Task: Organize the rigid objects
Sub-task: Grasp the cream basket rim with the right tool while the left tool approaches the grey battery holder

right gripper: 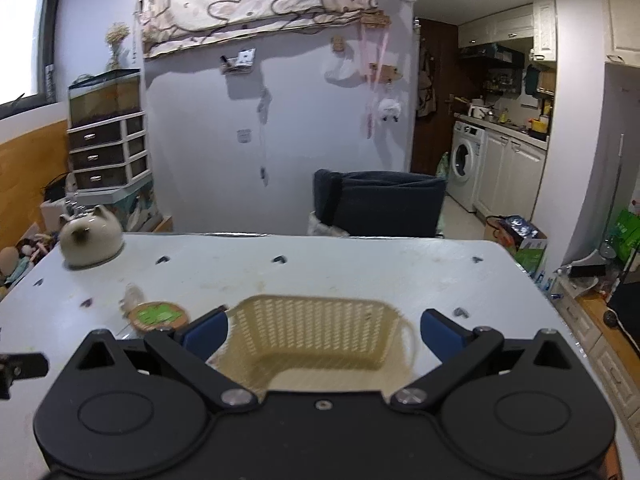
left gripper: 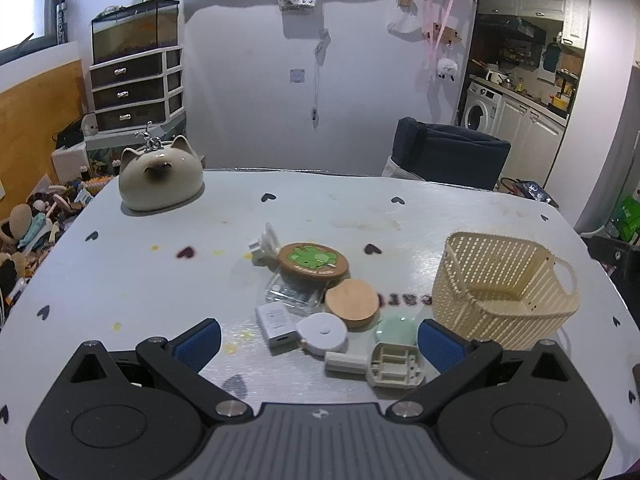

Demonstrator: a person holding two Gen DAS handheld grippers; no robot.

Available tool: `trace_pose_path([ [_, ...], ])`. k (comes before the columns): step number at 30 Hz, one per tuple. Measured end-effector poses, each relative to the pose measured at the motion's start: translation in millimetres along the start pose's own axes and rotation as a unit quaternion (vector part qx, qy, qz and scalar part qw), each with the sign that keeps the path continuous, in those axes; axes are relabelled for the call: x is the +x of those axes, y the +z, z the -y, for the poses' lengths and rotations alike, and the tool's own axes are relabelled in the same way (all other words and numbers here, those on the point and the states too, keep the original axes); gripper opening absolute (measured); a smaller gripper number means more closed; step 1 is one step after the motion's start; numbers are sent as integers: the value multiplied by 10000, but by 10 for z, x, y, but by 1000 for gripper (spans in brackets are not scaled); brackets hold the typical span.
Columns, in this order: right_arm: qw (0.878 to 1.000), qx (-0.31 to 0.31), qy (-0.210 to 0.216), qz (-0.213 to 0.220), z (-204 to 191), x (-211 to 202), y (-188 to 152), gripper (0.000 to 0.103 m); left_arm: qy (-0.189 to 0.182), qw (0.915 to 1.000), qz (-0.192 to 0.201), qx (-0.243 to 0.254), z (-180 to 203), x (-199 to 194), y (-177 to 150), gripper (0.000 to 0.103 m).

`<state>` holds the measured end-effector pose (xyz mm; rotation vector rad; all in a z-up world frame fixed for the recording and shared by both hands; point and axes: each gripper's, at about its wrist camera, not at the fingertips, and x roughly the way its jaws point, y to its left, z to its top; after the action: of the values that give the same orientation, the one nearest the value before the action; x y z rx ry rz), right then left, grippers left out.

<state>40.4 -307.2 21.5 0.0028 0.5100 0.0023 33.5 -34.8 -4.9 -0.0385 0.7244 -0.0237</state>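
Observation:
A pile of small objects lies mid-table in the left wrist view: a round coaster with a green design (left gripper: 313,261), a round wooden lid (left gripper: 351,302), a white tape measure (left gripper: 323,333), a white charger (left gripper: 277,325), a beige plastic frame (left gripper: 396,365), a white plug (left gripper: 265,245) and a pale green disc (left gripper: 395,330). My left gripper (left gripper: 320,339) is open just in front of the pile, holding nothing. A cream woven basket (left gripper: 504,286) stands to the right of the pile. My right gripper (right gripper: 324,330) is open above the basket (right gripper: 316,330), also empty.
A cat-shaped ceramic pot (left gripper: 161,178) sits at the table's far left corner. A dark chair (left gripper: 450,154) stands behind the far edge. Clutter covers the floor at left (left gripper: 28,220). Boxes and a kitchen lie to the right (right gripper: 520,236).

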Motion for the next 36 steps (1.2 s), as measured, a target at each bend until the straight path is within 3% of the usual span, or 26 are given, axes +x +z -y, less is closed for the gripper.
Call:
trace_pose_path([
  [7, 9995, 146, -252, -158, 495, 274, 136, 103, 76, 9998, -139, -154, 272, 102, 26, 103],
  [14, 9979, 222, -242, -567, 869, 606, 129, 103, 108, 9998, -119, -72, 535, 255, -22, 103],
  [19, 9950, 387, -22, -919, 1018, 856, 95, 103, 0, 9991, -422, -63, 630, 492, -92, 103],
  [27, 9871, 549, 358, -1458, 1066, 1241, 12, 71, -223, 9940, -1060, 118, 739, 982, -235, 103],
  [36, 9814, 538, 436, -1792, 1058, 1511, -32, 61, -316, 9847, -1684, -303, 745, 1475, -313, 103],
])
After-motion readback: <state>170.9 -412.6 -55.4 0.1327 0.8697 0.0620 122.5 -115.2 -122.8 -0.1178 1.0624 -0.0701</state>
